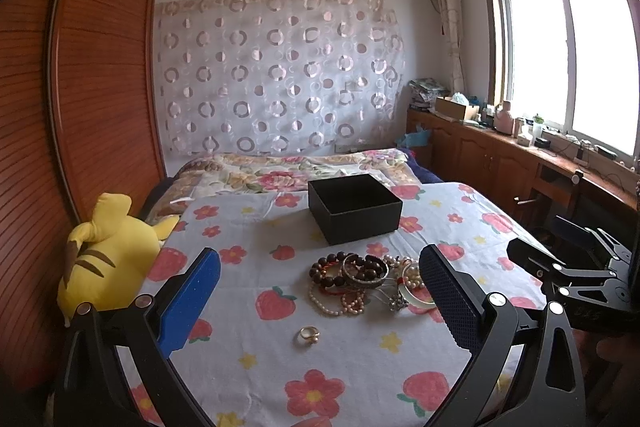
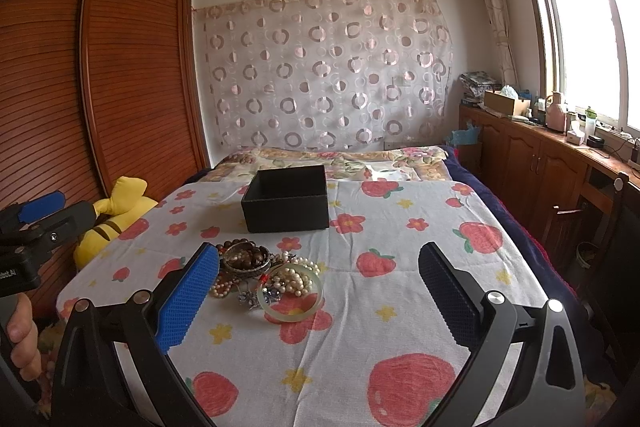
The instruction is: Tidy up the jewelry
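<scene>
Both hand-held grippers, left (image 1: 320, 291) and right (image 2: 319, 287), are held apart, empty, before the jewelry pile (image 1: 368, 281); the black box (image 1: 354, 207) beyond, frame centre, is left open for filling

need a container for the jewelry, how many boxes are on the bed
1: an open black box sits on the strawberry-print sheet just beyond the jewelry pile. A cardboard box is on the window cabinet, not the bed.

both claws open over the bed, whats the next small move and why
Probably lower the left claw onto the small gold ring. It lies alone on the strawberry-print sheet, apart from the tangled pile of beads and pearls, so it is the easiest pick for the open black box.
</scene>
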{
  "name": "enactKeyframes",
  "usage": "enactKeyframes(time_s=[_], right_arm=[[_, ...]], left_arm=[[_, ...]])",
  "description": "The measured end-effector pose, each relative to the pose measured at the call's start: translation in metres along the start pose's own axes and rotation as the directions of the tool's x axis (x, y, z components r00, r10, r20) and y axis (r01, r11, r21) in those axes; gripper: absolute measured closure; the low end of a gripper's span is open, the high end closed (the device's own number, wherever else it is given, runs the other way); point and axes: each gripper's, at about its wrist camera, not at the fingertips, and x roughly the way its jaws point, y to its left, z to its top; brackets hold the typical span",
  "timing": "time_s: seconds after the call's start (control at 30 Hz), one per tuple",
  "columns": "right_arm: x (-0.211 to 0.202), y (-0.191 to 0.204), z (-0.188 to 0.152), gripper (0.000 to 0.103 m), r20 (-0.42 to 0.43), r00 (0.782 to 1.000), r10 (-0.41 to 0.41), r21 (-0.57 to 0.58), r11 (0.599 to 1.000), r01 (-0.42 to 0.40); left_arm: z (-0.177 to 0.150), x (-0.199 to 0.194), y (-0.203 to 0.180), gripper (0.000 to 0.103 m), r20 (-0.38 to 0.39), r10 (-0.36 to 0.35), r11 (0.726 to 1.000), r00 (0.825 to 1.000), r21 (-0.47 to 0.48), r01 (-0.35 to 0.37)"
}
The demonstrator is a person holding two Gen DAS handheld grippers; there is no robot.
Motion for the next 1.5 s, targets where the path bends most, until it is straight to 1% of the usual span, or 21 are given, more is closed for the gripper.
enactKeyframes(time_s=[0.8,1.0,1.03,1.1,1.13,1.17,1.37,1.4,1.43,1.5], right_arm=[[0.0,-0.004,0.002,0.002,0.003,1.0,-0.001,0.001,1.0,0.001],[-0.003,-0.001,0.007,0.002,-0.005,1.0,0.002,0.003,1.0,-0.002],[-0.006,0.007,0.01,0.002,-0.006,1.0,0.002,0.0,1.0,-0.002],[-0.006,0.011,0.011,0.002,-0.011,1.0,0.006,0.003,1.0,-0.006],[-0.005,0.012,0.011,0.002,-0.017,1.0,0.01,0.005,1.0,-0.009],[-0.003,0.012,0.01,0.002,-0.021,1.0,0.013,0.006,1.0,-0.013],[0.014,0.013,-0.003,0.002,-0.067,0.995,0.068,-0.004,0.998,-0.068],[0.019,0.014,-0.004,0.002,-0.084,0.992,0.091,0.0,0.996,-0.091],[0.025,0.014,-0.005,0.002,-0.108,0.987,0.117,0.01,0.993,-0.117],[0.036,0.012,-0.01,0.002,-0.124,0.983,0.132,0.006,0.991,-0.132]], left_arm=[[-0.003,0.0,0.001,0.007,0.005,-0.001,1.0,1.0,-0.002,0.001],[0.01,-0.011,-0.009,0.007,-0.011,-0.009,1.0,1.0,-0.006,0.009],[0.011,-0.011,-0.01,0.007,-0.015,-0.009,1.0,1.0,-0.006,0.009],[0.012,-0.011,-0.013,0.007,-0.025,-0.012,1.0,1.0,-0.009,0.012],[0.011,-0.009,-0.013,0.007,-0.055,-0.018,1.0,0.998,-0.008,0.018],[0.009,-0.008,-0.012,0.007,-0.045,-0.014,1.0,0.999,-0.01,0.014],[-0.009,0.013,-0.005,0.007,-0.117,-0.021,1.0,0.993,-0.021,0.019],[-0.01,0.015,-0.005,0.007,-0.125,-0.022,1.0,0.992,-0.021,0.02],[-0.012,0.017,-0.005,0.007,-0.136,-0.031,0.999,0.99,-0.022,0.028],[-0.02,0.026,0.002,0.007,-0.162,-0.057,0.998,0.985,-0.03,0.053]])
